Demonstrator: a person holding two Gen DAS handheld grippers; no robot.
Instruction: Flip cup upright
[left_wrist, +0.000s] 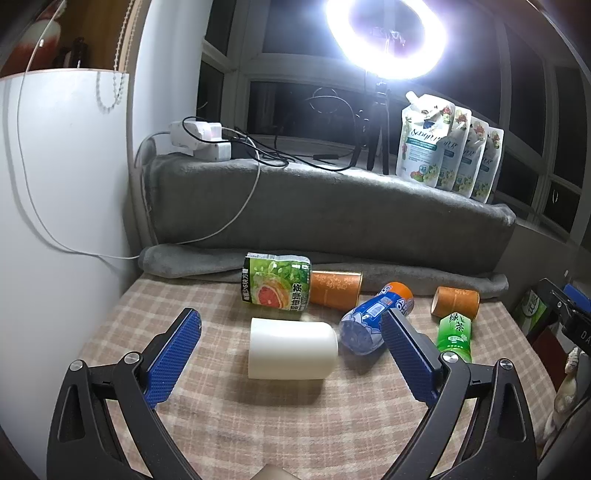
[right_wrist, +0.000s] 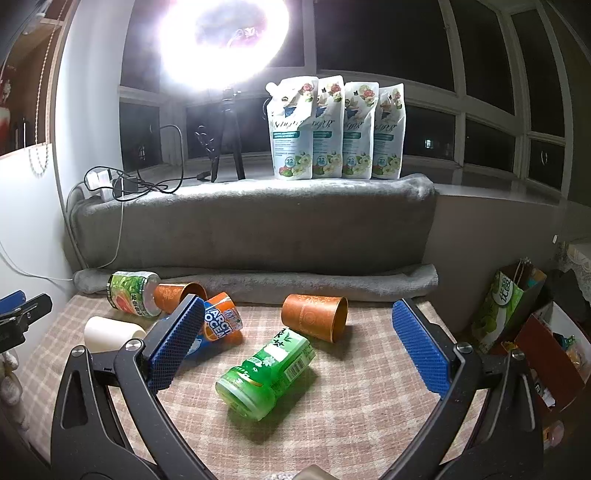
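Observation:
A white cup (left_wrist: 291, 350) lies on its side on the checked cloth, between the blue pads of my open left gripper (left_wrist: 291, 325), apart from both; it also shows in the right wrist view (right_wrist: 107, 334). Two orange paper cups lie on their sides: one at the back (left_wrist: 334, 290) (right_wrist: 175, 295), one to the right (left_wrist: 456, 302) (right_wrist: 316, 315). My open, empty right gripper (right_wrist: 295, 312) hovers over a green bottle (right_wrist: 266, 373), its tips level with the right orange cup.
A grapefruit-label bottle (left_wrist: 277, 282), a blue and orange bottle (left_wrist: 373, 314) and the green bottle (left_wrist: 455, 334) lie among the cups. A grey blanket-covered ledge (right_wrist: 251, 221) rises behind, with pouches (right_wrist: 332, 129), a ring light and cables. Bags (right_wrist: 506, 310) stand right of the table.

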